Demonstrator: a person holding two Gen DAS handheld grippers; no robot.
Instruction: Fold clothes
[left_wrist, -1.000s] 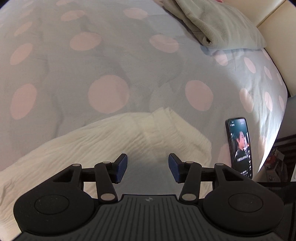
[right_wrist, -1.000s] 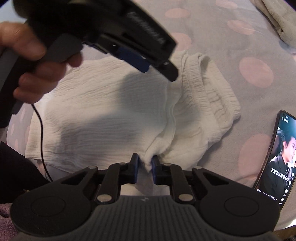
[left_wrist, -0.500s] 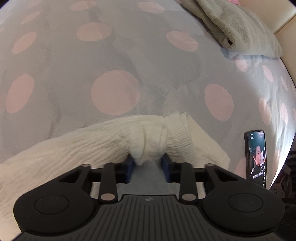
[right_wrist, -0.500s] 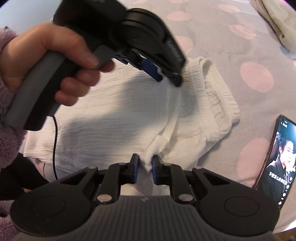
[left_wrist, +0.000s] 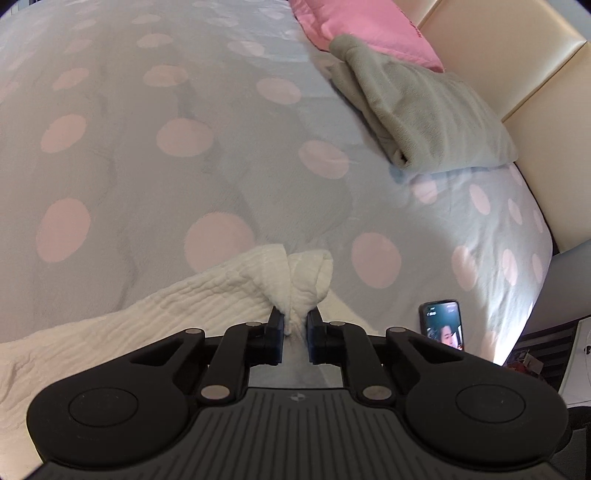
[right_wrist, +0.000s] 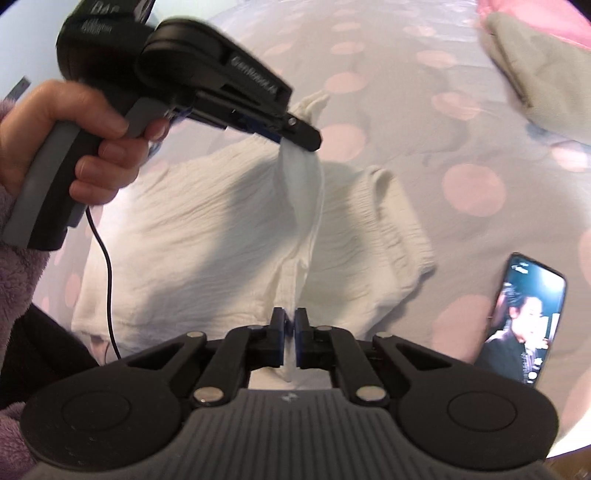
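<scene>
A white crinkled garment (left_wrist: 221, 291) lies spread on the dotted bedspread (left_wrist: 147, 166). In the left wrist view my left gripper (left_wrist: 295, 321) pinches a bunched fold at the garment's far edge, its jaws still closing on the cloth. The right wrist view shows that same left gripper (right_wrist: 295, 134), held in a hand (right_wrist: 85, 140), lifting a ridge of the garment (right_wrist: 207, 221) off the bed. My right gripper (right_wrist: 290, 321) is shut on the garment's near edge, a thin strip of cloth between its pads.
A phone (right_wrist: 524, 314) with a lit screen lies on the bed right of the garment. A folded grey cloth (left_wrist: 424, 110) and a pink pillow (left_wrist: 362, 26) sit at the far right by the cream headboard (left_wrist: 517, 55). A black cable (right_wrist: 107, 277) hangs from the left gripper.
My left gripper came down open over the far edge, closed on a fold and rose with it. The right gripper tightened on the near edge and lifted slightly.
</scene>
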